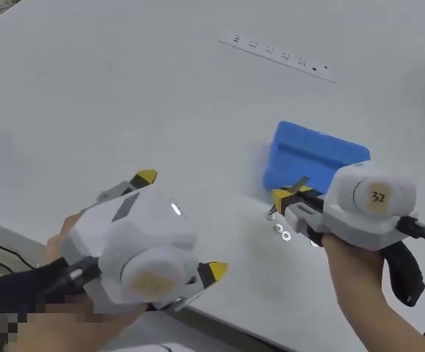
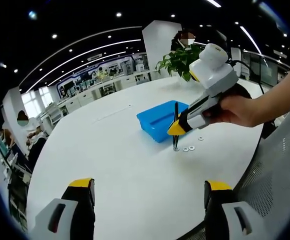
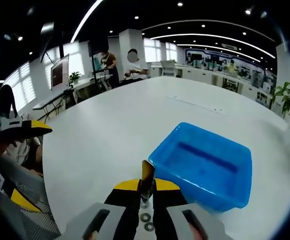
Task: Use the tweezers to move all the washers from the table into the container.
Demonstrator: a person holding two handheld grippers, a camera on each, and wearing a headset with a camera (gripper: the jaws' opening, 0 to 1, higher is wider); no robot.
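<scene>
White table (image 1: 124,95). Power strip (image 1: 278,55) lies at the far side, well apart from the work.

Blue container (image 1: 315,150) sits right of centre. The right gripper (image 1: 282,197) is just in front of it, held in a hand (image 1: 353,270), yellow-tipped jaws closed together on the tweezers (image 1: 298,184). The tweezers point down at the table, tips near the container's front wall.

Washers (image 1: 282,233) lie on the table just beside the tweezers' tips, outside the container. Exact count unclear.

Left gripper (image 1: 181,224) is at lower left, jaws spread wide, nothing between them, well apart from the washers.
</scene>
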